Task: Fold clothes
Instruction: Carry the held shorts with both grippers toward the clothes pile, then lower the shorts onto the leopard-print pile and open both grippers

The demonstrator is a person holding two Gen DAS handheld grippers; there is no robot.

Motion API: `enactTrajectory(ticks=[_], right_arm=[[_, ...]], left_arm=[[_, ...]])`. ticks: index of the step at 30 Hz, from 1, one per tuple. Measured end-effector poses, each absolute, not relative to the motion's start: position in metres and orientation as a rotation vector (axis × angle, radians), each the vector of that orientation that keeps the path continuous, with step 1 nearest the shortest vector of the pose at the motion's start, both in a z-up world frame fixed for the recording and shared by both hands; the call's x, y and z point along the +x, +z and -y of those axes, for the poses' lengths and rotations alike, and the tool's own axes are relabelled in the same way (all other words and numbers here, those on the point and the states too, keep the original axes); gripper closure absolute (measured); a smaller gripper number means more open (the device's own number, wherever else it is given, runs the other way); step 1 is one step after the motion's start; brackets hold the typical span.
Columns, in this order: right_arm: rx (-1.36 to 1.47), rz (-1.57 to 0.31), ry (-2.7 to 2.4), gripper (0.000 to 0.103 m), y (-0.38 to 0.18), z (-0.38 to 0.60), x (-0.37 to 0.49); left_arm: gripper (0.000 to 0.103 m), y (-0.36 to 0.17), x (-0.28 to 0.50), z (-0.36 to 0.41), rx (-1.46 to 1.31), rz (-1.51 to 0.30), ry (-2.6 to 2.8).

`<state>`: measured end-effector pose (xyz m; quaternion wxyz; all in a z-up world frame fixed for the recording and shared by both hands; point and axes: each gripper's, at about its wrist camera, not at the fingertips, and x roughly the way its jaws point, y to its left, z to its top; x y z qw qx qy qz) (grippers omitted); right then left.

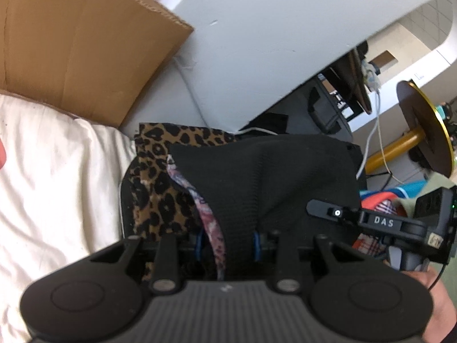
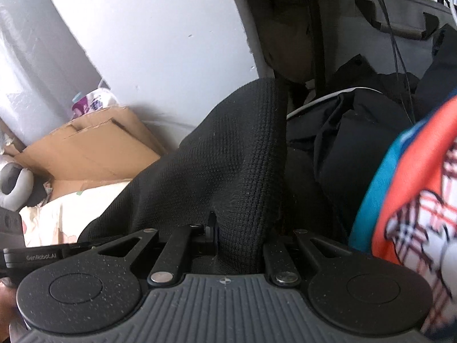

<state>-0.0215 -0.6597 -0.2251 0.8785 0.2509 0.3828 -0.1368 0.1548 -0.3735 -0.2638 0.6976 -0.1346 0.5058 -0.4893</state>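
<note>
A black ribbed knit garment [image 1: 265, 180] hangs bunched in front of both cameras, with a pink-purple patterned lining strip [image 1: 208, 214] along its left edge. My left gripper [image 1: 228, 245] is shut on its fabric, which covers the fingertips. Behind it lies a leopard-print garment [image 1: 160, 188]. My right gripper [image 1: 325, 210] reaches in from the right and touches the black garment. In the right wrist view the same black garment [image 2: 228, 165] is pinched in my right gripper [image 2: 237, 240], draped over the fingers.
A cream bedsheet [image 1: 48, 171] lies to the left, with a cardboard box [image 1: 80, 45] behind it and a grey wall [image 1: 271, 34] beyond. An orange, blue and plaid garment [image 2: 414, 185] lies on the right, beside dark clothes [image 2: 351, 131]. A round gold-legged table [image 1: 422, 131] stands far right.
</note>
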Motion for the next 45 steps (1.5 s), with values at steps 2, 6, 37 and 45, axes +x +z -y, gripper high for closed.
enactTrajectory(ticks=[2,6,37,45], right_arm=[[0.536,-0.789,-0.291,0.093,-0.230,0.666,-0.014],[0.516,-0.804,-0.302,0.093,-0.245,0.674,0.002],[0.253,-0.692,-0.467,0.068,-0.254,0.673,0.031],[0.296,-0.703,-0.382,0.068,-0.283,0.636,-0.007]], left_arm=[[0.070,-0.268,0.162,0.376,-0.315,-1.138,-1.074],[0.070,-0.276,0.173,0.383,-0.317,-1.160,-1.047],[0.070,-0.296,0.200,0.414,-0.314,-1.265,-0.952],[0.063,-0.307,0.209,0.407,-0.348,-1.308,-0.946]])
